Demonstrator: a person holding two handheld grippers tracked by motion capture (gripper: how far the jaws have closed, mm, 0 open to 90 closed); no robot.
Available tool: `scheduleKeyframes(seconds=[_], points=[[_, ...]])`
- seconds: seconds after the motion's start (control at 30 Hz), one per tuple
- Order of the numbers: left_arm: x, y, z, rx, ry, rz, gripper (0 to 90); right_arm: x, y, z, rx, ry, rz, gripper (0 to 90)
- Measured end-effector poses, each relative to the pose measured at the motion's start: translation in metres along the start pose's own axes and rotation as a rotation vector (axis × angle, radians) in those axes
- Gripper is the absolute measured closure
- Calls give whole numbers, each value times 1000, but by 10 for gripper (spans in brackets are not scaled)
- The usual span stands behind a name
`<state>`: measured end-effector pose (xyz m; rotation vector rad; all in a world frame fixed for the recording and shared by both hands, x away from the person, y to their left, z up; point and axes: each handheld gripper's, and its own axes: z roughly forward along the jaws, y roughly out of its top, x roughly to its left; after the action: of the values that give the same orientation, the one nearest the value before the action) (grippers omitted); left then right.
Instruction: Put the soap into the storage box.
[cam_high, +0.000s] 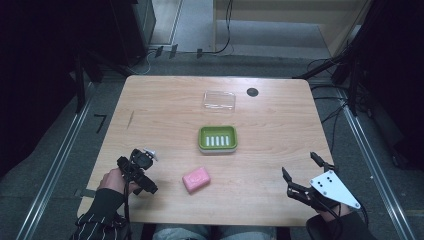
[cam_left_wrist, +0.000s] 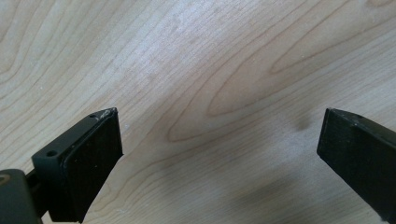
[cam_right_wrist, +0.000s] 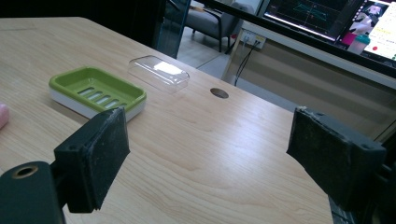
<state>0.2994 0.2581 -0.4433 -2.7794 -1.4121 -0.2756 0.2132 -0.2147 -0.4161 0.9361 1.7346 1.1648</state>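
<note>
A green soap dish (cam_high: 217, 138) with a white base sits at the table's middle, its slotted tray bare. Its clear lid (cam_high: 219, 100) lies apart, farther back. A pink soap bar (cam_high: 196, 180) rests on the wood in front of the dish. My left gripper (cam_high: 140, 170) is near the front left, left of the soap, tipped down; in its own view the left gripper (cam_left_wrist: 219, 126) stands open over bare wood. My right gripper (cam_high: 300, 165) is open at the front right. The right gripper view shows the dish (cam_right_wrist: 95, 91) and lid (cam_right_wrist: 159, 72) beyond its open jaws.
The wooden table (cam_high: 165, 105) has a dark round cable hole (cam_high: 252, 92) at the back right. Cables run over the floor behind it. Dark stands flank both sides. A monitor (cam_right_wrist: 327, 18) stands off past the far edge.
</note>
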Motion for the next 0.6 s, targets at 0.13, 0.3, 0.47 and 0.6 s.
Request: scheduleKeyframes(seconds=[0.13, 0.3, 0.47, 0.6], points=[[-1, 0, 0, 0, -5, 0, 5, 0, 0, 0, 2, 0, -4, 128], [1, -3, -2, -1, -21, 4, 4, 1, 0, 2, 5, 7, -12, 128], [-1, -3, -5, -3, -24, 13, 4, 2, 1, 3, 9, 15, -18, 129], [-4, -1, -8, -30, -37, 26, 4, 2, 1, 3, 9, 16, -19, 129]])
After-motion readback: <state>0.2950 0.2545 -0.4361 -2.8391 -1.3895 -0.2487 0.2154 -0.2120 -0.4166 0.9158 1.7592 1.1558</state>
